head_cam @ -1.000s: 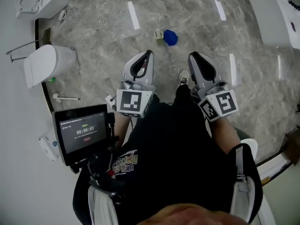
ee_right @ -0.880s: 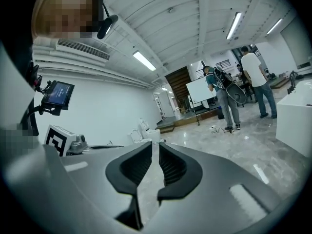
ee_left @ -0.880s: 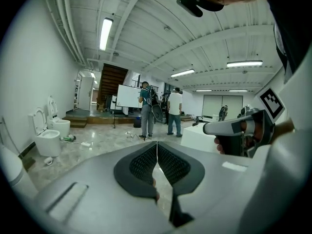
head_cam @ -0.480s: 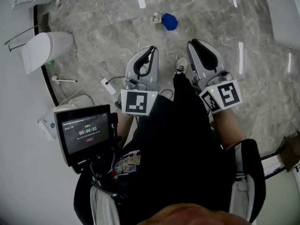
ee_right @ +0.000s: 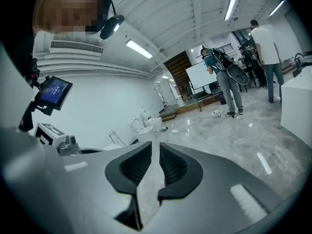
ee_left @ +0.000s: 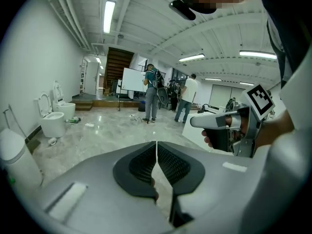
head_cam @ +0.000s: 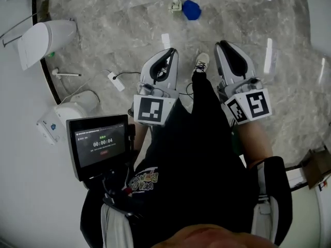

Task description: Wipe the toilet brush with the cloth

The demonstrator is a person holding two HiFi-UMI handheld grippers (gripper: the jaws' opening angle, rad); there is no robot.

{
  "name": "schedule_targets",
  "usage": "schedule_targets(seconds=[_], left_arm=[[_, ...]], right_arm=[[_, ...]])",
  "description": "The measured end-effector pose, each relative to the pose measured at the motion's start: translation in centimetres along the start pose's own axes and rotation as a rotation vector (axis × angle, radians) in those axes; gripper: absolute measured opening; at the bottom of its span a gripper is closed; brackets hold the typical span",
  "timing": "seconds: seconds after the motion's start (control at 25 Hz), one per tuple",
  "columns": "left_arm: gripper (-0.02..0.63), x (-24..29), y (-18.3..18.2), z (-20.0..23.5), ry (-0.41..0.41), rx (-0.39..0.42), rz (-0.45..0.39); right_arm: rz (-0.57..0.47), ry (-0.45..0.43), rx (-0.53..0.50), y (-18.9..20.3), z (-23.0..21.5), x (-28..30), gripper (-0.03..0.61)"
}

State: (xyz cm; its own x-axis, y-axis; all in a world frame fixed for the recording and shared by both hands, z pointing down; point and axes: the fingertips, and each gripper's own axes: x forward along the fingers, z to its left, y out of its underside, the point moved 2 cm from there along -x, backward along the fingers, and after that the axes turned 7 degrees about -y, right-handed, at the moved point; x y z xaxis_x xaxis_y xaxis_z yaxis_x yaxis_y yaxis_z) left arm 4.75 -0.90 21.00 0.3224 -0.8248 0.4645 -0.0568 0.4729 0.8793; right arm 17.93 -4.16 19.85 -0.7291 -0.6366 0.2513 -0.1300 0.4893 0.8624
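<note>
A blue cloth (head_cam: 191, 9) lies crumpled on the marble floor far ahead, with a small white object (head_cam: 175, 5) right beside it. A thin white brush-like stick (head_cam: 66, 74) lies on the floor at the left, near a toilet (head_cam: 44, 37). Both grippers are held in front of the person's body, well short of these things. My left gripper (head_cam: 169, 51) (ee_left: 156, 143) is shut and empty. My right gripper (head_cam: 223, 44) (ee_right: 159, 144) shows a narrow gap between its pads, with nothing in it.
A screen on a mount (head_cam: 101, 143) sits at the person's left. A white round unit (head_cam: 77, 105) and a cabled adapter (head_cam: 115, 81) lie on the floor. The person's shoe (head_cam: 201, 62) shows between the grippers. Toilets (ee_left: 53, 121) and standing people (ee_left: 152, 94) are farther off.
The cloth, the toilet and the other floor things have slid toward the top of the head view. Both grippers keep their place in front of the body.
</note>
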Motion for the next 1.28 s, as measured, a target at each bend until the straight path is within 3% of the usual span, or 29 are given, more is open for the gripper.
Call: schedule_targets(seconds=[0.32, 0.56, 0.8, 1.28], left_arm=[[0.012, -1.5, 1.7, 2.7, -0.028, -0.040, -0.003], [0.011, 4.5, 9.7, 9.7, -0.080, -0.105, 0.060], [0.011, 6.5, 14.6, 11.5, -0.094, -0.145, 0.128], [0.011, 11.6, 22.0, 14.6, -0.088, -0.110, 0.087]], right_arm=[[0.040, 0.041, -0.025, 1.8, 2.2, -0.7, 0.060], [0.099, 0.066, 0.044, 9.7, -2.7, 7.3, 0.060], [0.107, 0.087, 0.033, 12.8, -5.4, 10.8, 0.060], [0.081, 0.096, -0.040, 21.6, -9.1, 14.8, 0.064]])
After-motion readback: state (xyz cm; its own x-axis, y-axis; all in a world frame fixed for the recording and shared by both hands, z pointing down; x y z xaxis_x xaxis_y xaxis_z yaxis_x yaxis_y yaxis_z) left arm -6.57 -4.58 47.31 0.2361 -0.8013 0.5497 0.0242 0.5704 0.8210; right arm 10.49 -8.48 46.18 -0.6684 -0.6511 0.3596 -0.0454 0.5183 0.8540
